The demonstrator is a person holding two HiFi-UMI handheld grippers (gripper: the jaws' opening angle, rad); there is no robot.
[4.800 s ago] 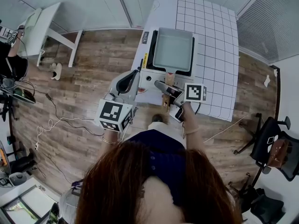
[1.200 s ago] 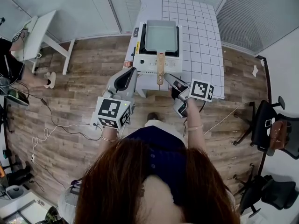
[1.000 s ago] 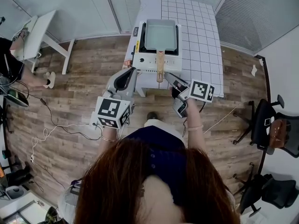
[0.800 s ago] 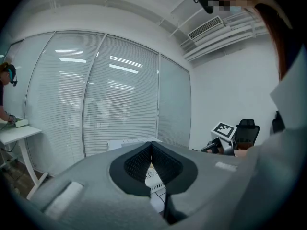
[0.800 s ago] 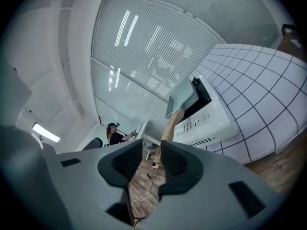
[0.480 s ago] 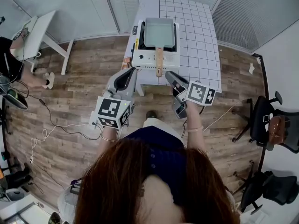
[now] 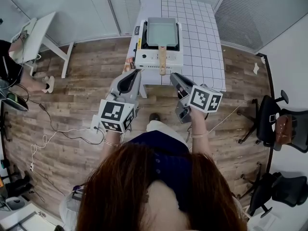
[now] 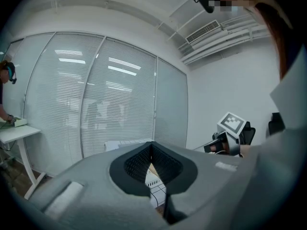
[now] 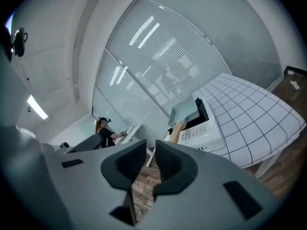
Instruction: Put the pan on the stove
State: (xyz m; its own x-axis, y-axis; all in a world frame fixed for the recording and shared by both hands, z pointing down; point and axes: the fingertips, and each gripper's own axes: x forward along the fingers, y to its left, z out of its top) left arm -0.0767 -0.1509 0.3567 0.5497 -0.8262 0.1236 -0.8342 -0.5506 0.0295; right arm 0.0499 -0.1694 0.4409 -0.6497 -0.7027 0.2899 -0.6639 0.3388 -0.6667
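Backed away from stove (image 7: 150, 59) with pan (image 7: 162, 32) on top; right gripper (image 7: 174, 76) empty, closing to narrow gap; left gripper (image 7: 135, 73) shut, empty.

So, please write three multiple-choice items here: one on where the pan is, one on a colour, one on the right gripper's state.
1. The pan is: A on the stove; B on the floor; C on a chair.
2. The pan's handle is: A black; B wooden brown; C red.
3. On the right gripper, the fingers are: A clamped on the handle; B slightly apart, empty; C holding a cloth.
Answers: 1 A, the head view shows it sitting there. 2 B, it looks like light wood. 3 B, the right gripper view shows a gap with only floor behind; the fingers have just been closing.
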